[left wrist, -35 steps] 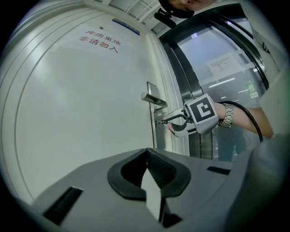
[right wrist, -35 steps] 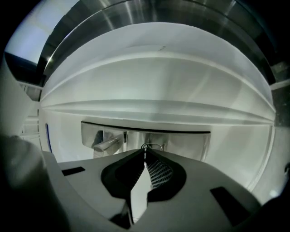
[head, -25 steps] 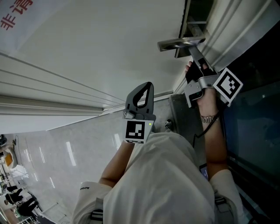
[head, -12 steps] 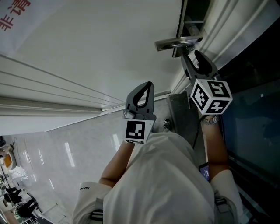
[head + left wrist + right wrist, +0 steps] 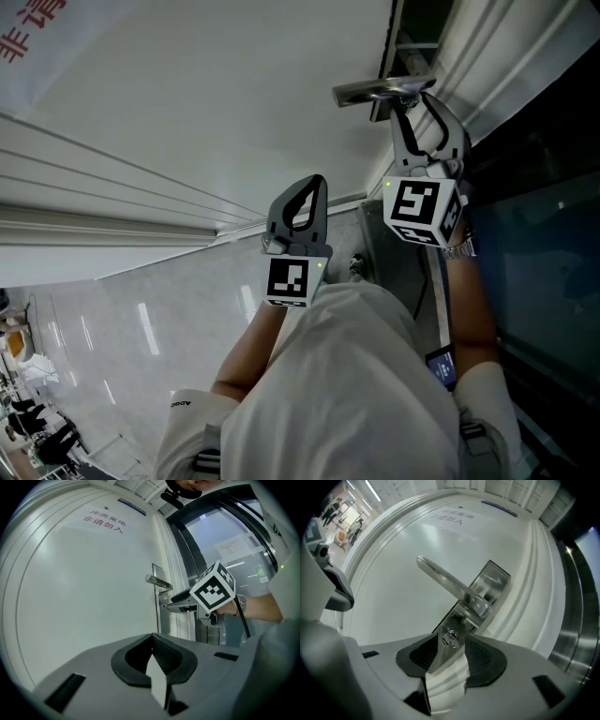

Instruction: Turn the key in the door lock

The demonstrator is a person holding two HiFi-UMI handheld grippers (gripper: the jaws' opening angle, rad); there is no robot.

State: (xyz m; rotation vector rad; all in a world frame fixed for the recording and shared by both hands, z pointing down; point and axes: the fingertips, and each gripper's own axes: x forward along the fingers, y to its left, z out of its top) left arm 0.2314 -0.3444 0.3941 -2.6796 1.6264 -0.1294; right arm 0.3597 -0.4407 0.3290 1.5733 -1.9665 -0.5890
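Key (image 5: 450,638) — one, handle (image 5: 445,581) one, left claw (image 5: 315,184), right claw (image 5: 414,101) — two.

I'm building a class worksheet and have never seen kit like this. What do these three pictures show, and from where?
No robot: a person holds a hand-held gripper in each hand, each with its own camera. The head view looks down from the person's head at a white door. The other two views look along each one's jaws. The left hand-held gripper is shut and empty, held back from the door. The right hand-held gripper is just under the door handle. Its jaws have just been opening and stand apart around what looks like the key in the lock, not pressing it.
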